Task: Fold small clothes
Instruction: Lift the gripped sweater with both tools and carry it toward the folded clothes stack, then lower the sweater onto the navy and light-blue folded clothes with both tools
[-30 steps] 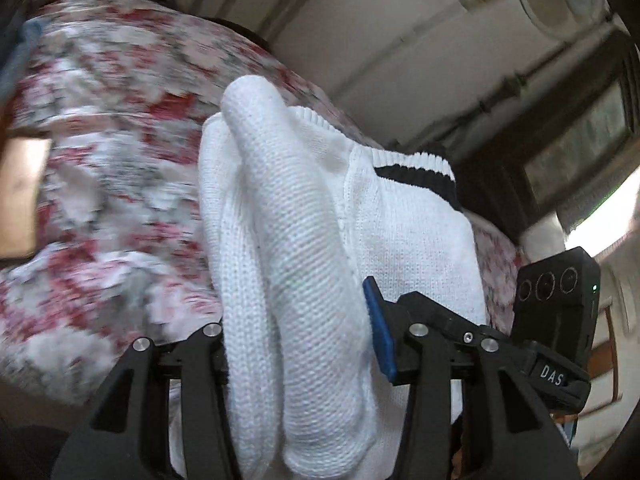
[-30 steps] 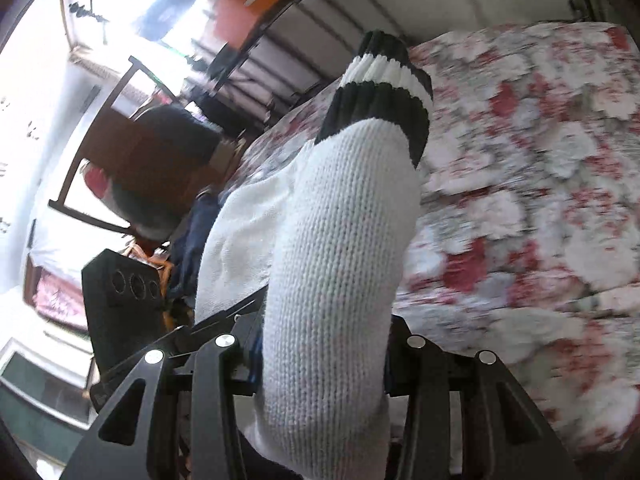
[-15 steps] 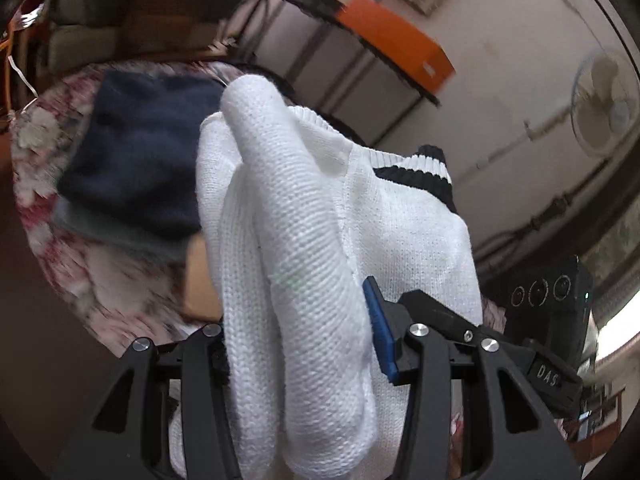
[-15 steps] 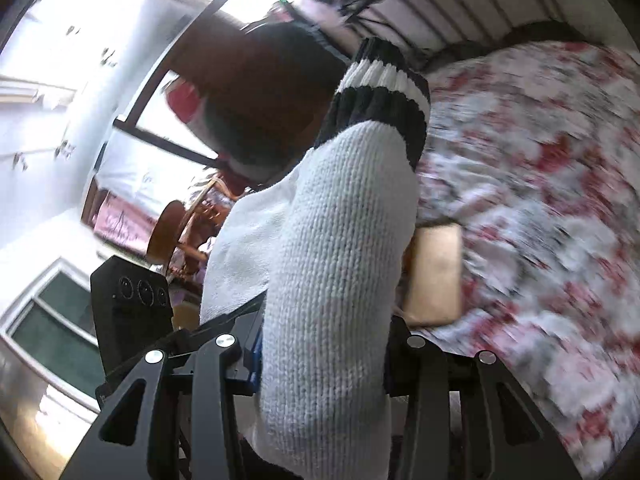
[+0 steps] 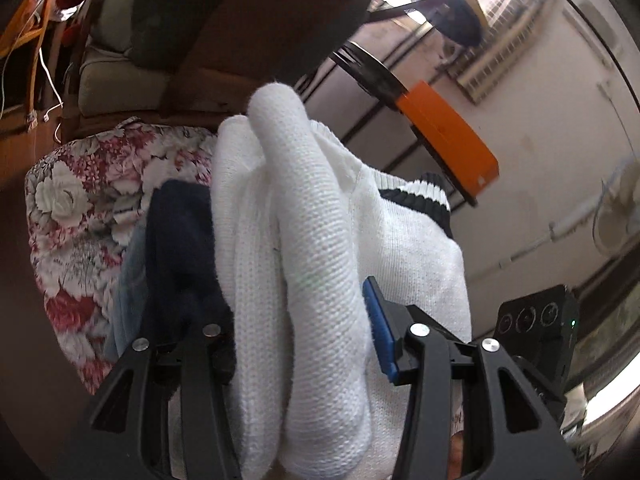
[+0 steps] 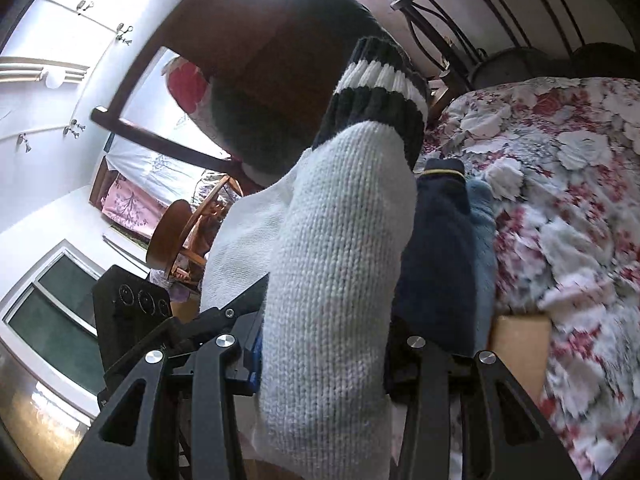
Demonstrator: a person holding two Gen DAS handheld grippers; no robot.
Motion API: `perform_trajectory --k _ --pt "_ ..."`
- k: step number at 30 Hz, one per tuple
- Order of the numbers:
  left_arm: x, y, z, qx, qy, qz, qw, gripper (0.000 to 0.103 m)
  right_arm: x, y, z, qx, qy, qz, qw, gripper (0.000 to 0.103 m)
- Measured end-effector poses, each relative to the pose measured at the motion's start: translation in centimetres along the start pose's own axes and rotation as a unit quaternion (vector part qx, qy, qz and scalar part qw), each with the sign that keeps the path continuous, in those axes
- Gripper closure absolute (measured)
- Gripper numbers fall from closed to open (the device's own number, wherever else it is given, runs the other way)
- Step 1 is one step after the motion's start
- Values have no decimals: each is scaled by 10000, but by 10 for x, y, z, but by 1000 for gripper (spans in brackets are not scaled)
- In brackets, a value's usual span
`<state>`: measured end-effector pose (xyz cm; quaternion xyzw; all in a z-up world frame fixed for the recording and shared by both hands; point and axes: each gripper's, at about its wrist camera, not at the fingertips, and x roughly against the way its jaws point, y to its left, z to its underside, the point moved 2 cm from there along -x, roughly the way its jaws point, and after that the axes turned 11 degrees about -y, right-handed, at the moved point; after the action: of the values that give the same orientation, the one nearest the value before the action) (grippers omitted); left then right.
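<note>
A folded white knit sweater [image 5: 316, 248] with black-and-white striped cuffs is carried between both grippers above the bed. My left gripper [image 5: 300, 344] is shut on a thick white fold of it, which fills the gap between the blue pad and the other finger. My right gripper [image 6: 324, 356] is shut on the sweater [image 6: 340, 240] at a folded sleeve whose striped cuff [image 6: 376, 108] sticks up ahead. Just beyond the sweater lies a pile of folded clothes: a navy garment [image 5: 180, 248] [image 6: 436, 256] on a light blue one [image 6: 482, 240].
The floral bedspread [image 6: 568, 184] covers the bed to the right, and its corner [image 5: 76, 208] shows in the left view. A tan block [image 6: 520, 344] lies by the pile. A dark chair [image 5: 248, 32], an orange box [image 5: 444, 136] on a rack and a metal bed frame [image 6: 500, 12] stand beyond.
Both grippers have swung sideways across the bed and risen a little with the sweater still gripped. The navy and light blue pile at the bed's corner has come into view under them.
</note>
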<state>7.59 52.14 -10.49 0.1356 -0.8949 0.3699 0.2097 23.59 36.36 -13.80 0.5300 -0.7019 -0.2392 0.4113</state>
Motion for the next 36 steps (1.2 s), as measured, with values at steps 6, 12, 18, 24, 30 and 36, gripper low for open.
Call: perform_trajectory --k 6,12,18,24,30,36 --pt "-28 36 -11 137 -102 -198 9997 57 -44 -13 -4 -98 84 -63 9999 60" --pt "-50 75 -9 517 -5 -204 9985 57 -71 -36 6 -201 186 38 9996 60" --pt "-71 88 -8 311 255 -637 9972 38 -81 -62 8 -385 245 89 9989 60" --pt "-89 113 -2 336 293 -774 9960 32 -96 -70 12 -197 275 79 9994 60" --pt "-100 145 4 738 336 -1006 9916 4 -101 -69 15 51 260 105 9996 59" --pt "-109 143 8 490 262 -1010 9933 4 -100 -84 14 -152 240 -61 9996 59"
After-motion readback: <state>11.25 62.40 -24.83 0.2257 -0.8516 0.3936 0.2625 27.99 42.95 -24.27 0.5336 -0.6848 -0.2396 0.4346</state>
